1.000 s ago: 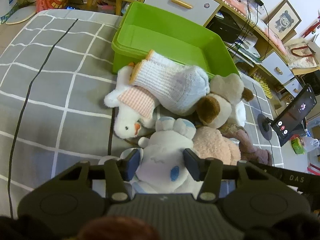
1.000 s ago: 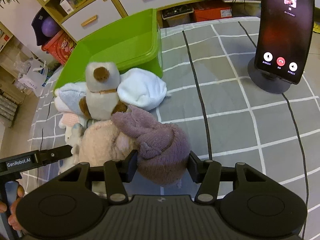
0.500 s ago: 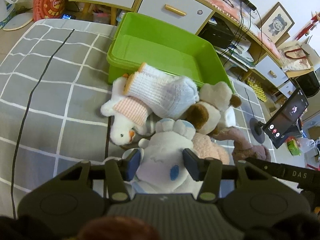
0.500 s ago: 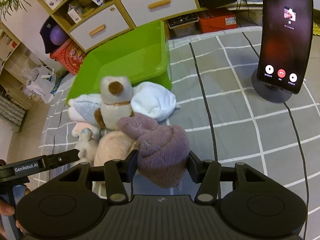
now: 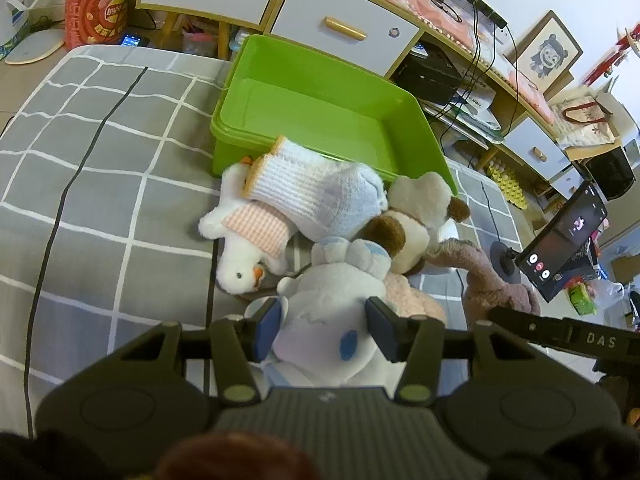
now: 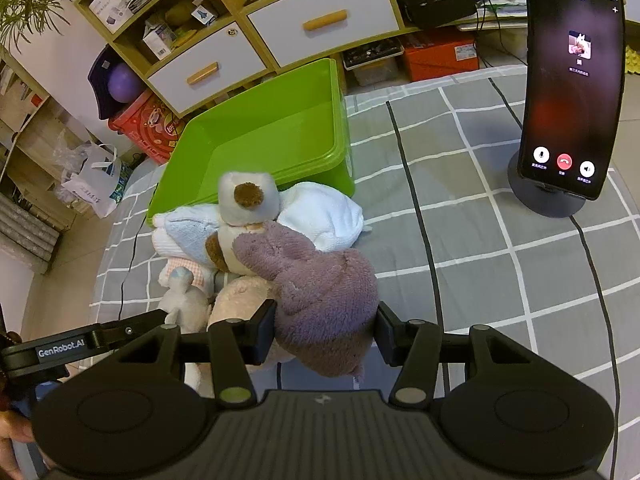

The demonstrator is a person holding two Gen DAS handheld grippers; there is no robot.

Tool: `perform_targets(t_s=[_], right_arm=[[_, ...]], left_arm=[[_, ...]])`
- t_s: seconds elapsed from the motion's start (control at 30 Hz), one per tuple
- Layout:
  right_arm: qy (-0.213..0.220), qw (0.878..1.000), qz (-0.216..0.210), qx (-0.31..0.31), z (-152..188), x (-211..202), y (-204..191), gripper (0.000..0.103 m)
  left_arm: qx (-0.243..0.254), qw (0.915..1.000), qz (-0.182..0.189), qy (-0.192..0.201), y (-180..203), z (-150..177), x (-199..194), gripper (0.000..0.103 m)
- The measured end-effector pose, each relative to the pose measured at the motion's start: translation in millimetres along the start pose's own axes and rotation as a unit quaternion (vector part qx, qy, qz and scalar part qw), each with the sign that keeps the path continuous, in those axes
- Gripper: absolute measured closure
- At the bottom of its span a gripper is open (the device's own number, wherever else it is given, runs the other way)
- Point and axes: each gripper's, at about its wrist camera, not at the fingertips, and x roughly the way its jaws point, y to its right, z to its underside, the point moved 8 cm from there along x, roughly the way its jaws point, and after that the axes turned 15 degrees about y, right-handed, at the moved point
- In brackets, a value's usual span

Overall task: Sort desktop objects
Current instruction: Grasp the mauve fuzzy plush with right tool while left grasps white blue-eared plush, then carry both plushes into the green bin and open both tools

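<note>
My left matte-black plastic two-finger gripper (image 5: 325, 334): blue rubber finger pads (image 5: 267, 327), ribbed central housing, two yellowish pivot screws, round side recesses. My right matte-black gripper (image 6: 326, 334): black pads (image 6: 262, 330). Side bars lettered "DAS" and "GenRobot.AI"

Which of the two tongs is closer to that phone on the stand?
Right. The right tongs, around the purple plush, sit nearer the phone; the left tongs are beyond the toy pile.
</note>
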Motion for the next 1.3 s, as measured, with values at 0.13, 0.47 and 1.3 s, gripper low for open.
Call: perform_targets(t_s=[0.13,0.47,1.3], right_arm=[[0.002,1.0,-0.002,0.001,-0.5,-0.1,-0.1,0.051],[0.035,0.999,-0.026,0.021,-25.7,-15.3,-14.9,0.052],[0.056,0.995,-0.057,0.056,-103.1,76.0,-34.7,0.052]], left_arm=[[0.0,1.0,0.002,0.002,1.3,-1.1,-1.7,0.056],[-0.003,0.9993,0.029,0.022,21.9,-23.9,-17.3,0.057],[-0.029,0.9955,-0.003,0.091,2.7,-133.9,45.3,0.059]])
